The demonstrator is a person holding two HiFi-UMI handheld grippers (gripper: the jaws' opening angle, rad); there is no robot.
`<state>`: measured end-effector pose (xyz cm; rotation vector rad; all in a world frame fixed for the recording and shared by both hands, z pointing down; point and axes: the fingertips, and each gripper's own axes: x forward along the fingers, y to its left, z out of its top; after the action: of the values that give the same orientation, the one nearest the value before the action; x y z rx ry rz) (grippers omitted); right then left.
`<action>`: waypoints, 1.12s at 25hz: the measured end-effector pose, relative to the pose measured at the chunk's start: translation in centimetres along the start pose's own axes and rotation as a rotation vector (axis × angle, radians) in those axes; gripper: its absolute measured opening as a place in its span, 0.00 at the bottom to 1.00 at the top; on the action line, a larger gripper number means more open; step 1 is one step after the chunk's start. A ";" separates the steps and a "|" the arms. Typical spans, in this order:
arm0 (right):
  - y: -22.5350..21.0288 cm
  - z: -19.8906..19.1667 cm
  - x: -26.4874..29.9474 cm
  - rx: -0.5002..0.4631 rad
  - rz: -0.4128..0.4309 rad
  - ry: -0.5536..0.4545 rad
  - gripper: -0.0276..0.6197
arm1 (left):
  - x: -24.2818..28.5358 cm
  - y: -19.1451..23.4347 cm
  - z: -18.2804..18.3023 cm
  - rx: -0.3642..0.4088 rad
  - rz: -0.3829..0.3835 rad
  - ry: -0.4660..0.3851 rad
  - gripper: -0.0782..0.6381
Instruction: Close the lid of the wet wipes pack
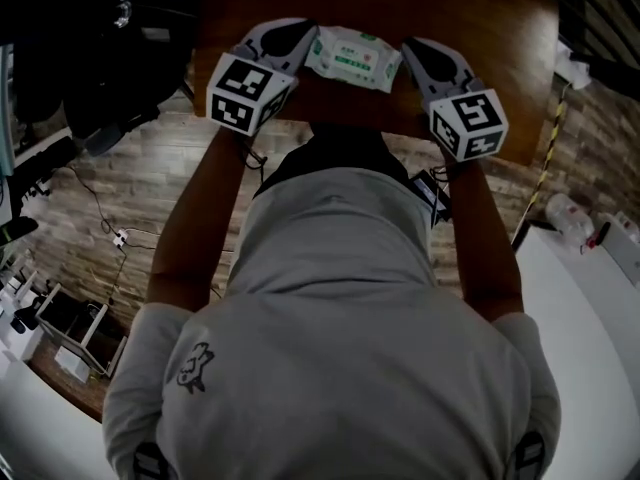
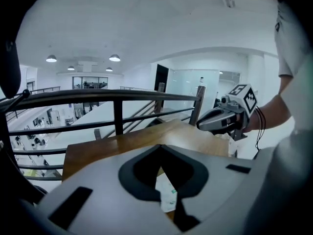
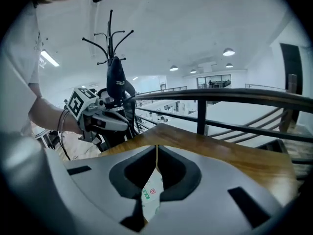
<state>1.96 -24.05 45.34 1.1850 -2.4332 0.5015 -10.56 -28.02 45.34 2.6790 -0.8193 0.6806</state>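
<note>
Here, the wet wipes pack (image 1: 353, 56) is stretched between the two grippers over the wooden table (image 1: 480, 28). The left gripper (image 1: 308, 46) has its fingers pressed together on the pack's left edge, and the right gripper (image 1: 408, 52) pinches the opposite edge the same way. In each gripper view a strip of white wrapper hangs below the closed fingers (image 2: 146, 168). A metal railing (image 2: 117, 98) runs beyond the table.

So the white-and-green plastic wet wipes pack (image 1: 352, 56) hangs over the brown wooden table (image 1: 480, 28), with the left grey gripper (image 1: 311, 42) on its left end and the right grey gripper (image 1: 406, 48) on its right end. The black metal railing (image 3: 234, 98) runs behind the table.
</note>
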 end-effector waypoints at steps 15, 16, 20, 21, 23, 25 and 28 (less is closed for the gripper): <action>2.5 7.4 -9.2 -0.043 -0.068 -0.166 0.10 | -11.7 -2.0 8.7 0.072 0.057 -0.220 0.13; 2.6 7.6 -9.8 -0.040 -0.073 -0.176 0.10 | -12.5 -2.2 9.2 0.077 0.061 -0.236 0.13; 3.2 9.0 -12.0 -0.044 -0.098 -0.215 0.10 | -14.9 -2.9 11.1 0.100 0.072 -0.286 0.13; 3.4 9.4 -12.5 -0.049 -0.103 -0.228 0.10 | -15.5 -3.0 11.4 0.099 0.073 -0.296 0.13; 3.9 10.5 -13.4 -0.060 -0.106 -0.258 0.10 | -16.7 -3.4 12.1 0.081 0.071 -0.312 0.13; 4.5 11.5 -14.2 -0.070 -0.104 -0.286 0.10 | -18.0 -3.8 12.8 0.069 0.075 -0.330 0.13; 5.3 12.8 -15.3 -0.083 -0.104 -0.318 0.10 | -19.5 -4.5 13.6 0.093 0.090 -0.349 0.13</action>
<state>4.04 -16.90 26.15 1.4392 -2.6043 0.1904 -17.29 -20.46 23.39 2.9062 -1.0201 0.2760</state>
